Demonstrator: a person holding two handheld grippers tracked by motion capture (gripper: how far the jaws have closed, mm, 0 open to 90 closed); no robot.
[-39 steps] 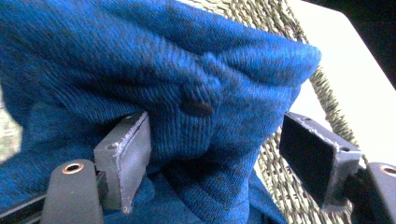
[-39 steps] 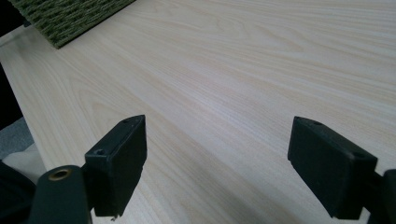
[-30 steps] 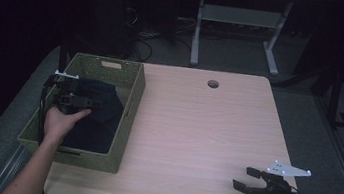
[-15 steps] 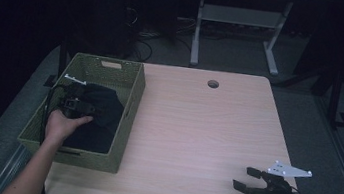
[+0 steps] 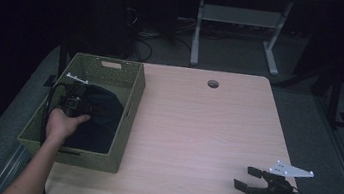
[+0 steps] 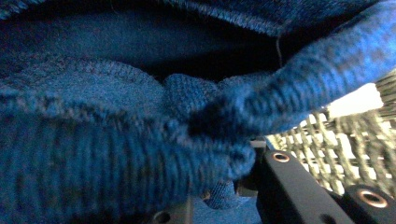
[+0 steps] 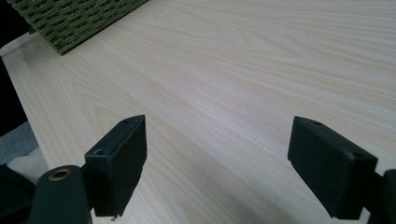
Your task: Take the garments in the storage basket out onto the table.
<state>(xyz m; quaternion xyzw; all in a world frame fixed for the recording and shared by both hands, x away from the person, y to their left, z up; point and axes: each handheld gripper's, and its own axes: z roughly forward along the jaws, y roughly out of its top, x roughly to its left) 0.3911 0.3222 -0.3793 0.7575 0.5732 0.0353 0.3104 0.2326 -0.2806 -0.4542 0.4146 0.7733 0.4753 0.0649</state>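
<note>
Left tool clamped on dark blue knit cloth inside the green basket.

The left tool (image 5: 74, 106) sits down in the woven green basket (image 5: 131, 103), its jaws having just been closing and now pinched on a fold of the dark blue knit cloth (image 6: 140, 154), which bunches between and over them; the cloth lies heaped in the basket at the left side of the pale wooden surface (image 5: 196, 130). The right tool (image 7: 217, 163) rests well apart at the near right corner, jaws spread wide with nothing between them.
</note>
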